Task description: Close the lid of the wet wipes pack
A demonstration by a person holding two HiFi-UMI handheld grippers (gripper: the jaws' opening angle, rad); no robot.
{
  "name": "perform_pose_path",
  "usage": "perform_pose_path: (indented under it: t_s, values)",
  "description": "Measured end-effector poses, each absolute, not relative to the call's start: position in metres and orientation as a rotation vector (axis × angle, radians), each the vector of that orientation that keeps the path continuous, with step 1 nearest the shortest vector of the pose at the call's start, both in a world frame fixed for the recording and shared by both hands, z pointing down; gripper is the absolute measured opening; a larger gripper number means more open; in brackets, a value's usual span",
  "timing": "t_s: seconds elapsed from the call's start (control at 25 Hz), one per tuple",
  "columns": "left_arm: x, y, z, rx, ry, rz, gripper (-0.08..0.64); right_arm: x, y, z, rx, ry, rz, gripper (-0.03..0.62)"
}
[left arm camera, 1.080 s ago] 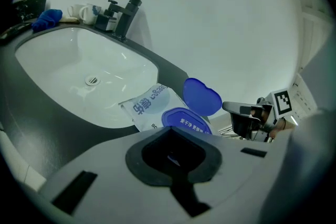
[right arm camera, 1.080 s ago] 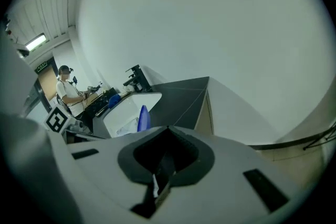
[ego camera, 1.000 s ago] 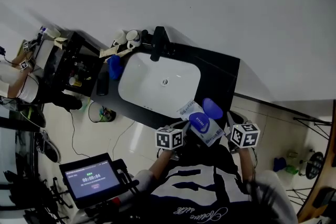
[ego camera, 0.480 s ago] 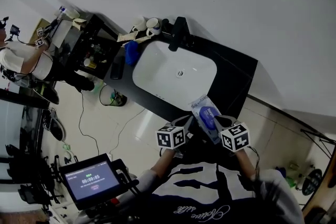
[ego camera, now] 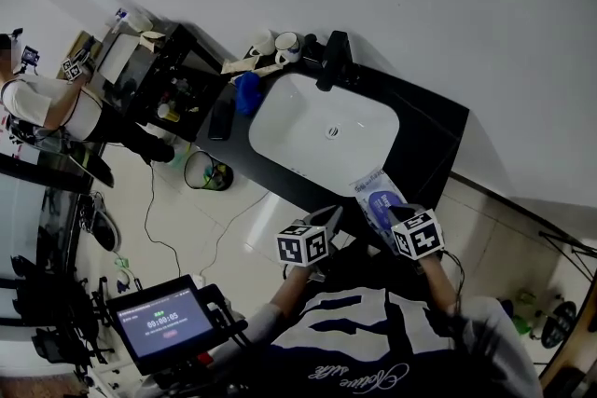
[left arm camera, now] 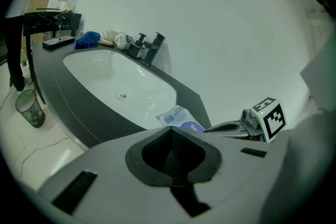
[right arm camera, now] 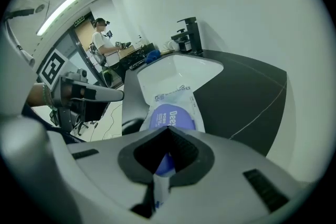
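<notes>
Evidently, the right gripper was clamped on the near edge of the wet wipes pack, which sat at the dark counter beside the sink, blue lid flat. The left gripper had its jaws together, empty.

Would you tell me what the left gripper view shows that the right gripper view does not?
Only the left gripper view shows the right gripper with its black-and-white marker cube. Only the right gripper view shows the left gripper and the lit ceiling strip. Both show the white ceramic sink, the black tap and the blue-lidded wet wipes pack, clamped in the right gripper's jaws.
</notes>
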State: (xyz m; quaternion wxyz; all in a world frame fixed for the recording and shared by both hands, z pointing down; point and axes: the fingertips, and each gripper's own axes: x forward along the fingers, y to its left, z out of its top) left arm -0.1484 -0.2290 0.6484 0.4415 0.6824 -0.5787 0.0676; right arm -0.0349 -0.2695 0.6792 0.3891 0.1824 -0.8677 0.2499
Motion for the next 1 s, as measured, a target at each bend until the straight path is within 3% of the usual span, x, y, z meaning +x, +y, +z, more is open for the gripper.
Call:
perform_pose_path:
  t_s: [0.48, 1.0]
  values:
    - [-0.15, -0.233, 0.63, 1.897, -1.253, 0.206, 0.0, -0.031, -0.26, 0.673, 0.794, -2.178, 0.569, -0.002]
    - [-0.136, -0.198, 0.633, 1.983, -1.103, 0.226, 0.0, 0.003, -0.203, 0.614, 1.207, -2.332, 0.835, -0.002]
